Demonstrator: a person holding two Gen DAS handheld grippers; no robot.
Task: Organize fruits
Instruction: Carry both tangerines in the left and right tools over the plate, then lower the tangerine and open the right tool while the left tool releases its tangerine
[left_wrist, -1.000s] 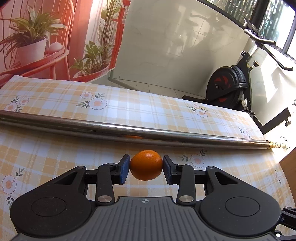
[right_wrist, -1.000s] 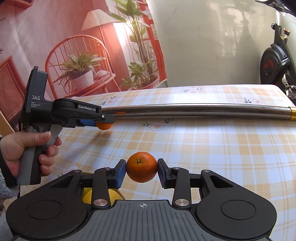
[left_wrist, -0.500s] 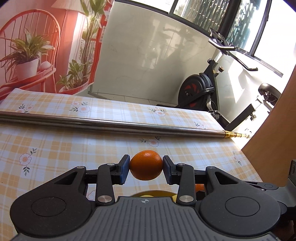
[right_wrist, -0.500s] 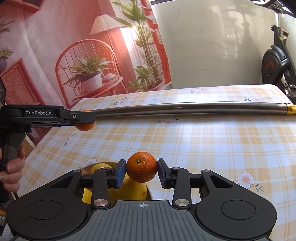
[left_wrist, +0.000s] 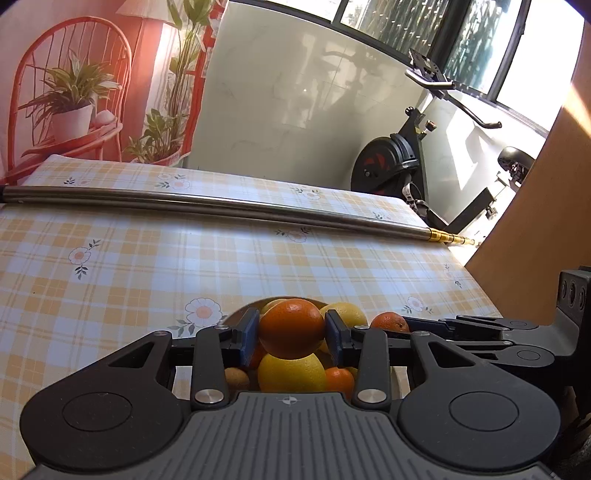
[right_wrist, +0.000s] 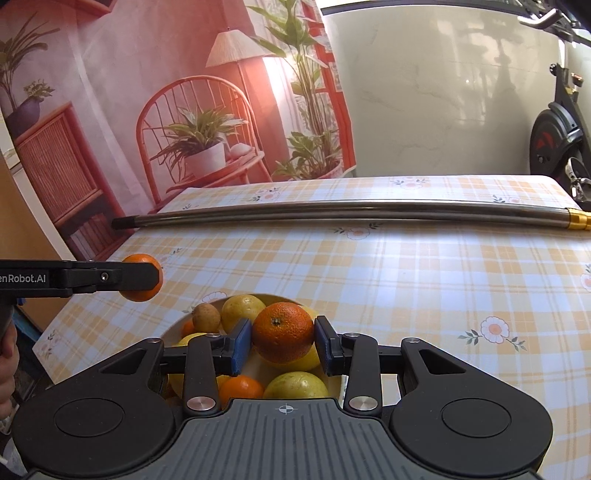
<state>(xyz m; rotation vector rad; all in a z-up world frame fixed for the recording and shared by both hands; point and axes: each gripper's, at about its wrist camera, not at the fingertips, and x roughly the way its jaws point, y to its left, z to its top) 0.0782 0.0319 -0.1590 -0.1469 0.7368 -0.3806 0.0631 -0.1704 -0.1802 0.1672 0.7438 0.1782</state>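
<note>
Sunny room with a printed backdrop of a red chair and potted plants (right_wrist: 199, 147), an exercise bike (left_wrist: 399, 166) off by the white wall, and a desk (right_wrist: 424, 280) under a yellow plaid cloth with little flowers. A long metal pole (right_wrist: 351, 212) lies across the desk, well beyond both sets of tongs.

The left tongs (left_wrist: 291, 332) are clamped on an orange (left_wrist: 291, 328), blue pads (left_wrist: 248, 334) pressed against both sides, so closed down to the fruit's width. Right below and just ahead of them sits a bowl (left_wrist: 236, 314) piled with fruit: a big yellow one (left_wrist: 291, 373) directly under the held orange, a small tan one (left_wrist: 236, 378) to its left, a little orange one to its right.

The right tongs (right_wrist: 283, 341) have the same kind of grip on another orange (right_wrist: 283, 332), stem end facing the camera, hanging over the same bowl (right_wrist: 173, 326). From that view the left tongs come in from the left with their orange held above the desk, a bit short of the bowl's rim I think, though the fisheye makes that hard to judge.
</note>
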